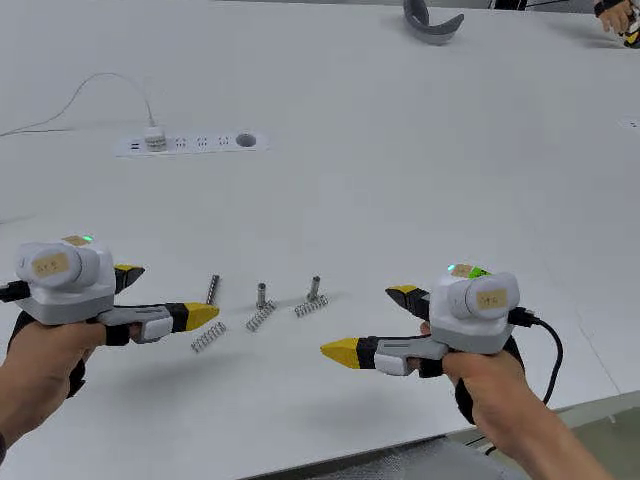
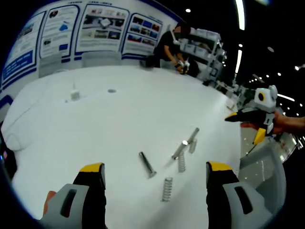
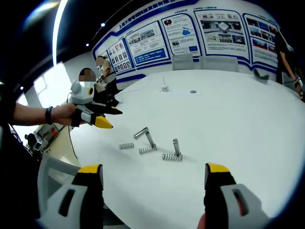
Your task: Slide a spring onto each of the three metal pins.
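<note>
Three short metal pins (image 1: pixel 261 294) stand in a row on the white table (image 1: pixel 400 180), between my two grippers. A spring (image 1: pixel 261 316) lies on the table just in front of each pin, and none is on a pin. My left gripper (image 1: pixel 178 292) hovers left of the row, open with nothing between its jaws. To the right of the row, my right gripper (image 1: pixel 358 320) is open and empty too. In the left gripper view the pins (image 2: pixel 147 164) and springs (image 2: pixel 167 189) lie just ahead of my left gripper (image 2: pixel 156 167). The right gripper view shows the pins (image 3: pixel 176 145) and springs (image 3: pixel 171 157) beyond my right gripper (image 3: pixel 153 168).
A white power strip (image 1: pixel 190 143) with a plug and cable lies at the back left. A grey curved object (image 1: pixel 432 22) sits at the far edge, near another person's hand (image 1: pixel 615 15). The table's front edge (image 1: pixel 560 405) runs close to my right hand.
</note>
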### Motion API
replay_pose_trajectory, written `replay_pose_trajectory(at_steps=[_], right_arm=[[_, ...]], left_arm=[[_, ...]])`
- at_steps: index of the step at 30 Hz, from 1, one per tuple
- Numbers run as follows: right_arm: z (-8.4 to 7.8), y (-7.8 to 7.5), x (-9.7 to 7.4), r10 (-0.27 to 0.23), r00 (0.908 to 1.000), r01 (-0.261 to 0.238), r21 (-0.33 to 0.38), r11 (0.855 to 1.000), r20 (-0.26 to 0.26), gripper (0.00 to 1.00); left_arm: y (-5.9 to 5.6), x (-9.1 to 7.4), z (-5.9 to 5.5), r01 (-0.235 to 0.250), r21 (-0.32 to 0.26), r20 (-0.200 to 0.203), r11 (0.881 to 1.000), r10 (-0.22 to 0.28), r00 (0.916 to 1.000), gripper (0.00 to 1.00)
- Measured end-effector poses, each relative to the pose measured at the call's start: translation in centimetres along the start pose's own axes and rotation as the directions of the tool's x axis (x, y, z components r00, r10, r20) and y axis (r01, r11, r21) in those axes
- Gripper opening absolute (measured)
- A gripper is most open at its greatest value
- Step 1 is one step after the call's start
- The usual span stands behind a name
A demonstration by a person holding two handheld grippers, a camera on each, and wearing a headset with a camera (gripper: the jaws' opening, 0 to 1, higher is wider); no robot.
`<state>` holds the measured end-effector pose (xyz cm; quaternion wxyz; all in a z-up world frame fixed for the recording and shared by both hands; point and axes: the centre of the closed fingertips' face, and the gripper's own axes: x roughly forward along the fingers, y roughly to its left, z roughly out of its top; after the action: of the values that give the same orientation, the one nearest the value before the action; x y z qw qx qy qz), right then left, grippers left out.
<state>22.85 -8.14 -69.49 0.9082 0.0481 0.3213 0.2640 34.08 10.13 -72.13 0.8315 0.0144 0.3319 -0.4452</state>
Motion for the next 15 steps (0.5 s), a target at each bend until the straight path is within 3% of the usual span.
replay_pose_trajectory(at_steps=[15], right_arm=[[-0.4, -0.3, 0.1, 0.0, 1.0, 0.0, 0.01, 1.0, -0.009, 0.89]], left_arm=[[1.6, 3.7, -0.6, -0.014, -0.032, -0.036, 0.999, 0.013, 0.9993, 0.79]])
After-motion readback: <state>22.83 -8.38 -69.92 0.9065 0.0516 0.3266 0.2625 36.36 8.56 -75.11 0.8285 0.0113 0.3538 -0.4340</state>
